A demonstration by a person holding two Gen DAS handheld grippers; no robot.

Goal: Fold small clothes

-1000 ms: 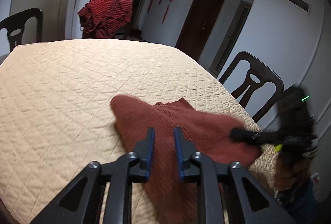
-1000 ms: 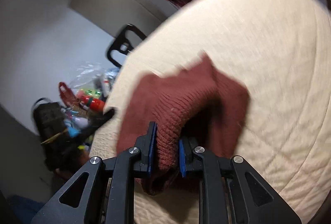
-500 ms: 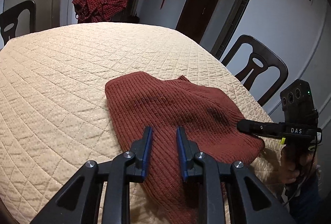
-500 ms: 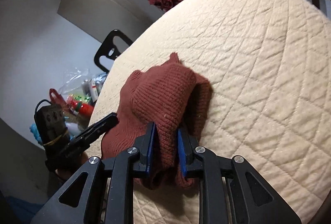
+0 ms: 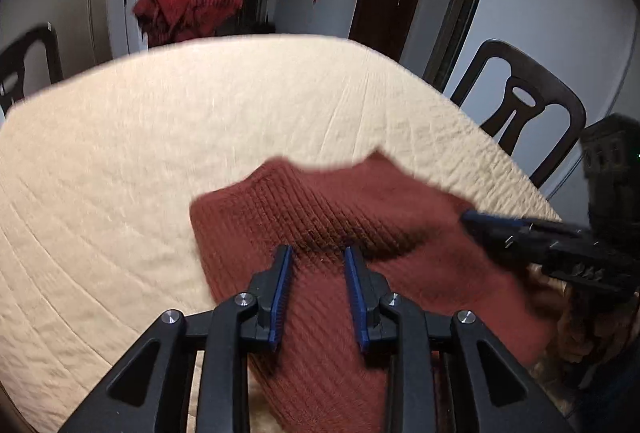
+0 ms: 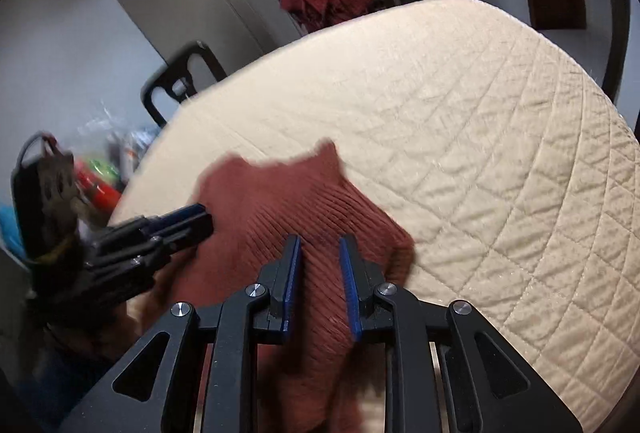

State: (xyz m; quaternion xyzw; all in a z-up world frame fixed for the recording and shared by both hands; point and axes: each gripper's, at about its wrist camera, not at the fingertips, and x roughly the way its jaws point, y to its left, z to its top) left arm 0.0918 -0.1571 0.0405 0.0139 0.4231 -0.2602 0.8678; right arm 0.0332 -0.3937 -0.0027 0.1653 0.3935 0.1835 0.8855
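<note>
A small rust-red knit garment lies on the cream quilted table cover, near the front edge. It also shows in the right wrist view. My left gripper is over the garment, jaws slightly apart, with the cloth below them and nothing between them. My right gripper is also over the garment, jaws slightly apart with cloth running beneath them; it shows from the side in the left wrist view. The left gripper shows in the right wrist view at the garment's left edge. Both views are motion-blurred.
A red checked cloth hangs on a chair behind the table's far edge. Dark wooden chairs stand at the right and far left. Bags and bottles sit on the floor to the left.
My right gripper has let go of the garment fold it was pinching, and its jaws have opened a little. The garment has dropped flatter on the table. Both grippers shifted over it.
</note>
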